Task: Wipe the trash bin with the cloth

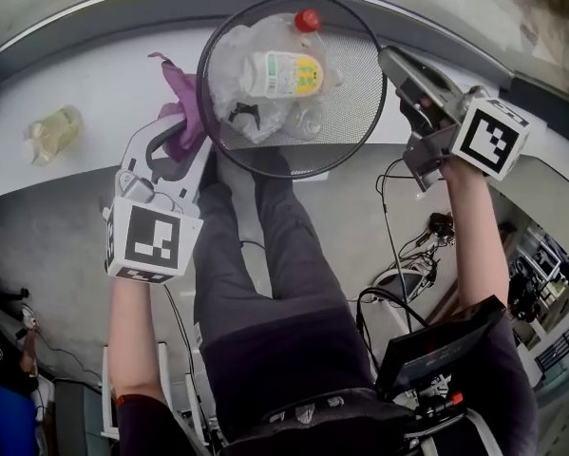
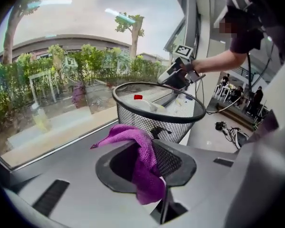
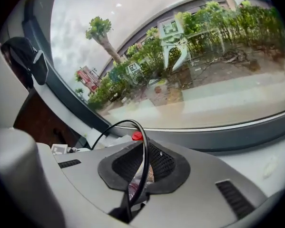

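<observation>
At the far left, a small yellowish bottle point(image 1: 53, 131) is lying on the white sill point(image 1: 75, 84) under the curved window point(image 2: 61, 80), well apart from everything else.

Next along, the left gripper point(image 1: 184, 148) is pinching a purple cloth point(image 1: 181, 112). In the left gripper view its jaws are clamping the cloth's bunched middle point(image 2: 143, 158). One end is draping down below the pads and the other is sticking out to the left. The gripper is pressing the cloth against the left outer wall of the black wire-mesh trash bin point(image 1: 355, 112), just under the rim.

The bin is sitting at the sill's near edge, above the person's dark-trousered legs point(image 1: 265, 283); whether its base is resting on the sill cannot be told. Inside it, a clear plastic bottle point(image 1: 282, 74) with a yellow-green label and a red cap point(image 1: 307, 20) is lying among crumpled clear plastic.

On the right, the right gripper point(image 1: 392, 63) is reaching in to the bin's right side. In the right gripper view its jaws are biting on the round black rim point(image 3: 143, 160), with mesh showing between the pads and the red cap just beyond them.

Below it, black cables point(image 1: 407, 264) are trailing across the floor.
</observation>
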`<act>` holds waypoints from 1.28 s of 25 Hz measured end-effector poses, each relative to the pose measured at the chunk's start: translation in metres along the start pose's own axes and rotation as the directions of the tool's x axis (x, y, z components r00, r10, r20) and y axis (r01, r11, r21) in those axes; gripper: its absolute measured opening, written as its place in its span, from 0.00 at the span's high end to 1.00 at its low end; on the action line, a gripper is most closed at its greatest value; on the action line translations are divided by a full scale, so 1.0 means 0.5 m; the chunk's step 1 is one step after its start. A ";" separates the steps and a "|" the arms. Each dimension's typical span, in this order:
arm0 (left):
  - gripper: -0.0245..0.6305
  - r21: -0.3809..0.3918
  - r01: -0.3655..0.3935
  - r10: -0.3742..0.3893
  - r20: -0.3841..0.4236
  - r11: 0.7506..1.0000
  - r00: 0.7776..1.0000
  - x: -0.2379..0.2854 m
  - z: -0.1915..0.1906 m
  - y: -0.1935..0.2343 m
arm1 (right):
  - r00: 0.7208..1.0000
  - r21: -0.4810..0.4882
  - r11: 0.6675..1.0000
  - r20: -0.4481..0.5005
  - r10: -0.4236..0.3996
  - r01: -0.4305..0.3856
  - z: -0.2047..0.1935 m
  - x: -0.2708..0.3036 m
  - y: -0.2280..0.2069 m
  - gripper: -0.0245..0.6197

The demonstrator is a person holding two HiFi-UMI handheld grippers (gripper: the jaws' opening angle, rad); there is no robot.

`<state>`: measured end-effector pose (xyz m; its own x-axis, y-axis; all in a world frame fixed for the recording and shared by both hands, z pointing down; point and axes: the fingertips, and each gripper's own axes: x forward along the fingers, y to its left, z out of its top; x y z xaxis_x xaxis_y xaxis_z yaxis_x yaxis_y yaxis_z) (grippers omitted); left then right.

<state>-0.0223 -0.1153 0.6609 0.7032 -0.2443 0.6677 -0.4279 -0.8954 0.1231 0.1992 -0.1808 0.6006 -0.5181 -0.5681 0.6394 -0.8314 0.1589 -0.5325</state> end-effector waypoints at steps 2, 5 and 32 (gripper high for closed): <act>0.82 0.024 0.011 -0.011 -0.013 1.000 1.000 0.006 -0.010 -0.016 | 1.000 -0.017 1.000 0.005 -0.027 0.027 -0.005 0.000 -0.007 0.91; 0.82 0.050 0.026 -0.024 -0.035 0.998 0.999 0.010 -0.024 -0.036 | 0.998 0.052 0.998 0.051 -0.033 0.030 -0.011 -0.005 -0.014 0.91; 0.83 -0.127 0.274 -0.277 -0.006 0.953 0.961 0.014 -0.032 -0.278 | 0.995 0.783 0.614 0.094 0.043 -0.101 -0.333 -0.113 0.128 0.92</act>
<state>0.0331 0.0135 0.6600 0.7906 0.0154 0.6122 -0.2874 -0.8734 0.3931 0.1418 -0.0040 0.6229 -0.5322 -0.6342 0.5608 -0.3010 -0.4773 -0.8256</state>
